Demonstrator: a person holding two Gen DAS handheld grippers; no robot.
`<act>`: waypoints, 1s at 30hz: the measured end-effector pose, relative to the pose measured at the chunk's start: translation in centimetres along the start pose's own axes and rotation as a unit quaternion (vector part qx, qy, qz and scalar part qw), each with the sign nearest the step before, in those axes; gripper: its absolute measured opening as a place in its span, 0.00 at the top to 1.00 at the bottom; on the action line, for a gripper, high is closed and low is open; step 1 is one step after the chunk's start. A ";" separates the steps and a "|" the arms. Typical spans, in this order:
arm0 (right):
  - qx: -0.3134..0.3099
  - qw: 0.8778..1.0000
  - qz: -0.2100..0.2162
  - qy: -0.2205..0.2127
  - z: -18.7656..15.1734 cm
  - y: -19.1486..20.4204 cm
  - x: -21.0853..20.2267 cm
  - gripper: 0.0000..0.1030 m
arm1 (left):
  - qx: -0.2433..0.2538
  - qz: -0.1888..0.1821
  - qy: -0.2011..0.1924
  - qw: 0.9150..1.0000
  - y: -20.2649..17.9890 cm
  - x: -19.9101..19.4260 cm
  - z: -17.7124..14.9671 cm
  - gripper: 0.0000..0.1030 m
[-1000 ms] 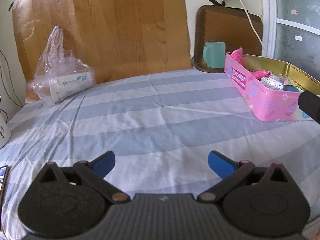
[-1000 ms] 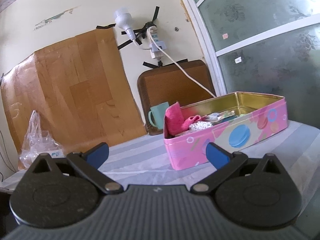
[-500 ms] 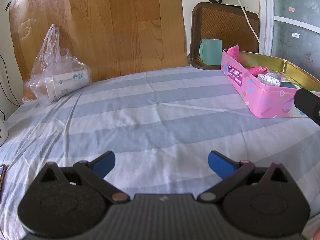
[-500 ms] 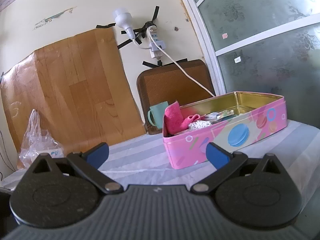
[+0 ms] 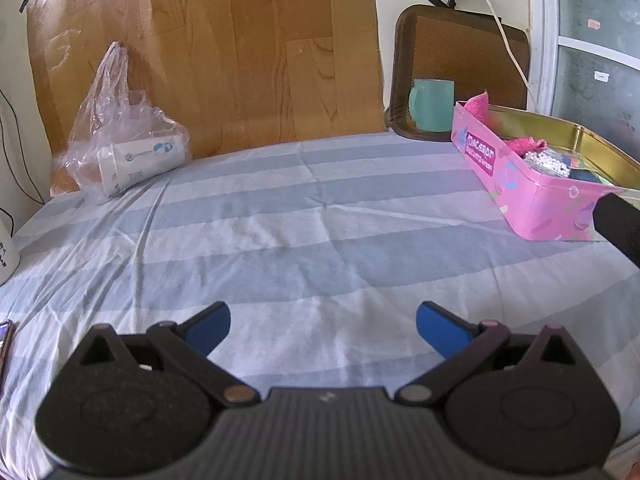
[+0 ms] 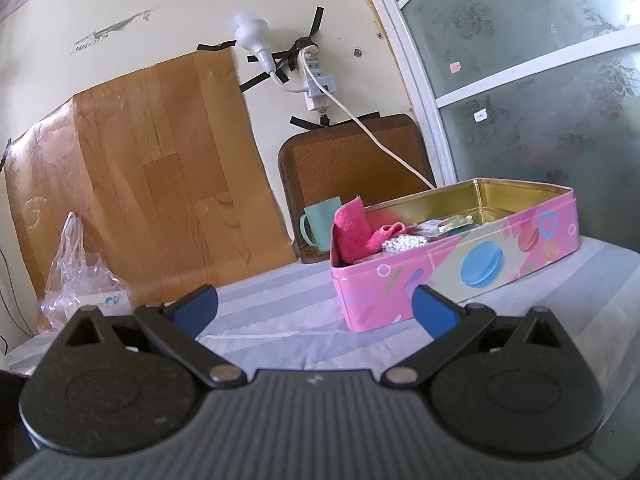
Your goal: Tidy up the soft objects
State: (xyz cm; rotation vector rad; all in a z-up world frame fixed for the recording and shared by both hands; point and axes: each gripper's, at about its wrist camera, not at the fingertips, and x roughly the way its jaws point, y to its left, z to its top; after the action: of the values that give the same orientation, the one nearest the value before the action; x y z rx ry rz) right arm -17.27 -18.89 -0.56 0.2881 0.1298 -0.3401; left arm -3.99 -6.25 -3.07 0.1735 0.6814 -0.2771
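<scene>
A pink tin box (image 5: pixel 532 196) stands at the right of the striped bedsheet (image 5: pixel 280 240); it also shows in the right wrist view (image 6: pixel 460 272). Inside lie a pink cloth (image 6: pixel 354 236), a white beaded item (image 6: pixel 404 243) and other small things. My left gripper (image 5: pixel 323 326) is open and empty, low over the sheet, well left of the tin. My right gripper (image 6: pixel 316 306) is open and empty, just in front of the tin's near side. Part of the right gripper (image 5: pixel 620 228) shows at the right edge of the left wrist view.
A clear plastic bag with a white tube (image 5: pixel 128 152) lies at the back left. A teal mug (image 5: pixel 434 104) stands behind the tin, in front of a brown mat (image 5: pixel 460 60). A white cable (image 6: pixel 380 140) hangs from a wall power strip. A white mug's edge (image 5: pixel 6 252) is at far left.
The left wrist view has shifted slightly, so the tin sits a little further left and nearer in it. The right view has hardly changed. Both grippers stay open.
</scene>
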 end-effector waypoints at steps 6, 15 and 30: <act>-0.003 1.000 0.002 0.000 -0.1 0.1 0.0 0.00 | -0.006 0.003 0.000 1.000 0.2 0.1 0.0 0.00; -0.004 1.000 0.004 0.005 -0.2 0.2 0.1 0.00 | -0.011 0.003 0.004 1.000 0.4 0.2 0.0 0.00; -0.007 1.000 0.006 0.008 -0.3 0.4 0.2 0.00 | -0.016 -0.002 0.006 1.000 0.6 0.3 0.0 0.00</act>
State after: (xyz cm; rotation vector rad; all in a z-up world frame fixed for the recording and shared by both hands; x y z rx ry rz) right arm -16.96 -18.52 -0.80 0.2772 0.1466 -0.3243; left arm -3.60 -5.77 -3.27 0.1445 0.6974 -0.2686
